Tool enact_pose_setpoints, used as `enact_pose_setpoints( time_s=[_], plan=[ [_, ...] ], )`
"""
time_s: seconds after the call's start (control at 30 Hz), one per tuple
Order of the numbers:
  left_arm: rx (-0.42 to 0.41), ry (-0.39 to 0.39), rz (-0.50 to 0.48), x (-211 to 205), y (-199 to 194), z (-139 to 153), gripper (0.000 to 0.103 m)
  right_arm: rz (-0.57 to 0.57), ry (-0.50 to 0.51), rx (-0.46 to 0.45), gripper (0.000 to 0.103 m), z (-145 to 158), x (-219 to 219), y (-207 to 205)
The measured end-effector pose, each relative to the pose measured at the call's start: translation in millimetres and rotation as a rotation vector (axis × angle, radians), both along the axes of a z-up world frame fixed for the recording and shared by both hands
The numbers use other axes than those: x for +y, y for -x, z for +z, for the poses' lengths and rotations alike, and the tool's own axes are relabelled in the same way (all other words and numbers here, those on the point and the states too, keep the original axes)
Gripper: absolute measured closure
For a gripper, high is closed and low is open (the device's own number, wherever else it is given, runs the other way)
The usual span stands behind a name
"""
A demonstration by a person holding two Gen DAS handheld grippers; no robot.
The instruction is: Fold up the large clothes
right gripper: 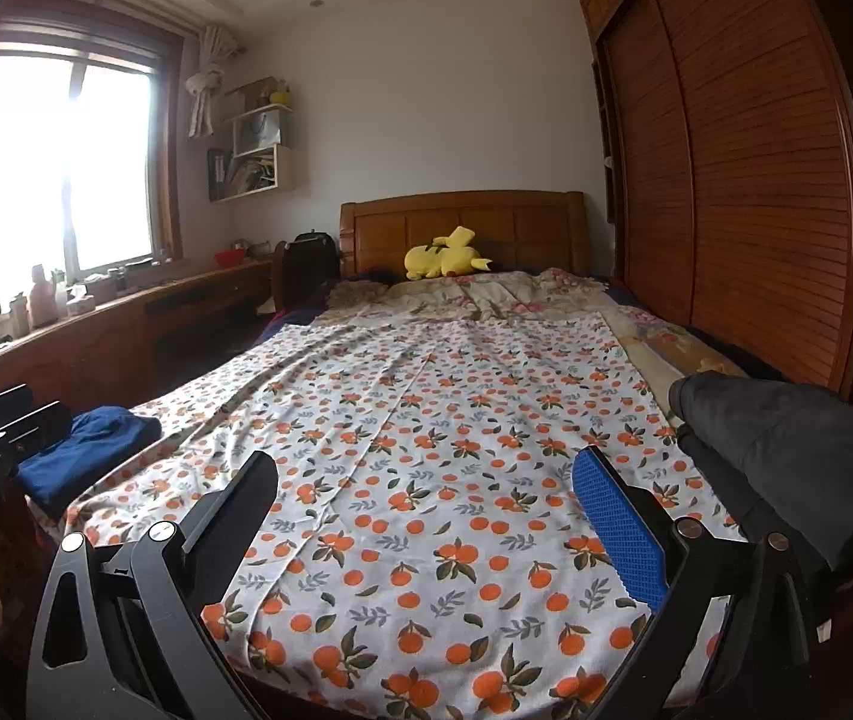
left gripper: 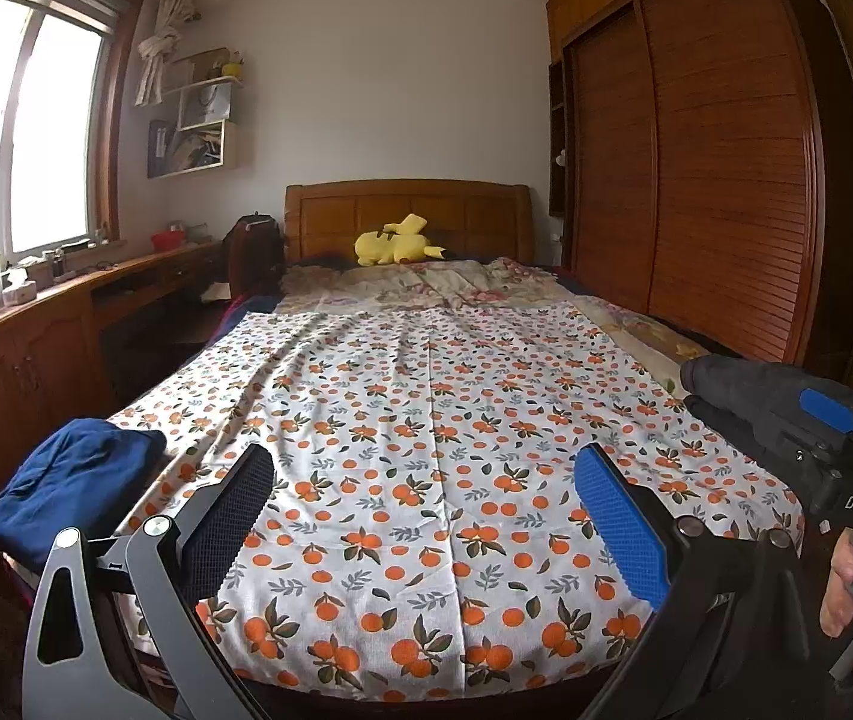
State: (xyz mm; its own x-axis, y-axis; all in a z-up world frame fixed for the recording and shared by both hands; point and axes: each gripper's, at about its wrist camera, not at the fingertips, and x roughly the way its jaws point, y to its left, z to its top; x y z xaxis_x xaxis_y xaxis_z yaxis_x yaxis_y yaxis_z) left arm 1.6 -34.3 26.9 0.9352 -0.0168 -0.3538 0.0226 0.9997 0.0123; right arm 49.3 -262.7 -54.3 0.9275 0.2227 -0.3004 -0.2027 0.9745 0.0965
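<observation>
A white sheet with an orange-fruit print (left gripper: 426,450) lies spread flat over the bed; it also shows in the right wrist view (right gripper: 438,480). A folded blue garment (left gripper: 72,486) sits at the bed's left front corner, seen too in the right wrist view (right gripper: 90,450). A dark grey garment (left gripper: 744,384) lies at the right edge, seen too in the right wrist view (right gripper: 786,438). My left gripper (left gripper: 423,468) is open and empty above the sheet's near end. My right gripper (right gripper: 426,474) is open and empty above the same end. The right gripper's body (left gripper: 834,468) shows at the left wrist view's right edge.
A yellow plush toy (left gripper: 396,243) lies by the wooden headboard (left gripper: 408,210). A floral quilt (left gripper: 426,288) covers the far part of the bed. A wooden desk with bottles (left gripper: 36,300) runs along the left under the window. A slatted wardrobe (left gripper: 696,180) stands on the right.
</observation>
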Motion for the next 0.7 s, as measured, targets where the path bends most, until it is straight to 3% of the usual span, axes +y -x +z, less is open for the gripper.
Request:
enact_pose_setpoints(
  time_s=[0.7],
  plan=[
    [-0.003, -0.001, -0.001, 0.3, 0.9, -0.1, 0.002, 0.002, 0.002, 0.009, 0.008, -4.6, 1.0, -4.4]
  ],
)
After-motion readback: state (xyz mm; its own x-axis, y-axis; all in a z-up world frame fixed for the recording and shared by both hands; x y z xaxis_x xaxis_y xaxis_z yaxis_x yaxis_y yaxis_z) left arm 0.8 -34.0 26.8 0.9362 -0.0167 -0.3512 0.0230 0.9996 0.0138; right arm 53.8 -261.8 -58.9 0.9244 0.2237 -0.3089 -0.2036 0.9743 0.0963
